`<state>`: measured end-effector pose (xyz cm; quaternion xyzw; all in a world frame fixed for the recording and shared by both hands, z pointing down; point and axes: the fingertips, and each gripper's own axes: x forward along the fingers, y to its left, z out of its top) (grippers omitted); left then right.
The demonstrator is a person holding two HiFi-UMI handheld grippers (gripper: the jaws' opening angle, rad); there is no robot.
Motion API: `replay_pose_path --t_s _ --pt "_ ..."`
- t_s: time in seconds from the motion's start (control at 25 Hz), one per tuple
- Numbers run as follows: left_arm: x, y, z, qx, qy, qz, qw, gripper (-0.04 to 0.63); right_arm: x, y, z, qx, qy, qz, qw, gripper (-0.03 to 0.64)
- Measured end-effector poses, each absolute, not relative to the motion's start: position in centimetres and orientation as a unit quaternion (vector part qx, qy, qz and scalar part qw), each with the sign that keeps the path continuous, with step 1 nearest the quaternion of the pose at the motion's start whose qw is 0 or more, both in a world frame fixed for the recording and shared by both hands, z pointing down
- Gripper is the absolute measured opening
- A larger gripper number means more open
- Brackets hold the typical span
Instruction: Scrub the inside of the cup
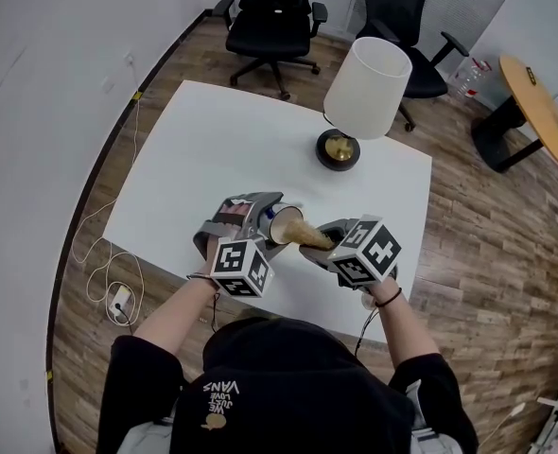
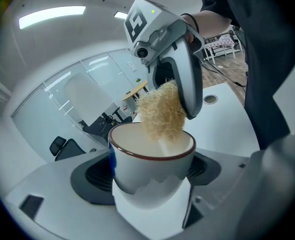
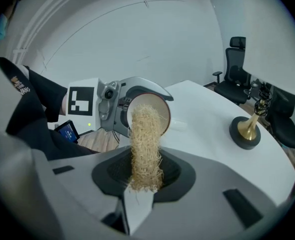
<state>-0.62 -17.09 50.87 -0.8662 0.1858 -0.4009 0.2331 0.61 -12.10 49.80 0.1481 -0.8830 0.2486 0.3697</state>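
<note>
My left gripper (image 1: pixel 260 223) is shut on a white cup (image 2: pixel 150 159) with a dark red rim and a blue patch on its side. The cup (image 1: pixel 285 225) lies tilted, mouth toward my right gripper (image 1: pixel 328 239). That gripper (image 3: pixel 137 194) is shut on a tan fibrous loofah scrubber (image 3: pixel 145 149), a long bundle. The loofah scrubber's (image 2: pixel 161 111) far end reaches into the cup's mouth (image 3: pixel 148 113). Both are held above the white table (image 1: pixel 194 159), near its front edge.
A table lamp (image 1: pixel 359 97) with a white shade and brass base stands at the table's far right. Two black office chairs (image 1: pixel 274 17) sit beyond the table. A round wooden table (image 1: pixel 539 107) is at the far right. Cables and a power strip (image 1: pixel 118 301) lie on the floor at left.
</note>
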Motion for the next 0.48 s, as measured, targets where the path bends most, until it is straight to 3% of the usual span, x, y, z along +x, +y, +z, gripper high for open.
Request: replay_pose_path --t_s 0.2,0.48 --pt "-0.2 -17.2 51.6 -0.868 0.181 -0.403 0.227 0.399 -1.4 -10.8 49.9 0.116 -0.894 0.263 0.343 0.094" --pt "0.1 -18.5 51.6 -0.902 0.211 -0.347 0.146 0.4 -1.2 -13.6 47.5 0.178 -0.931 0.239 0.212 0.094"
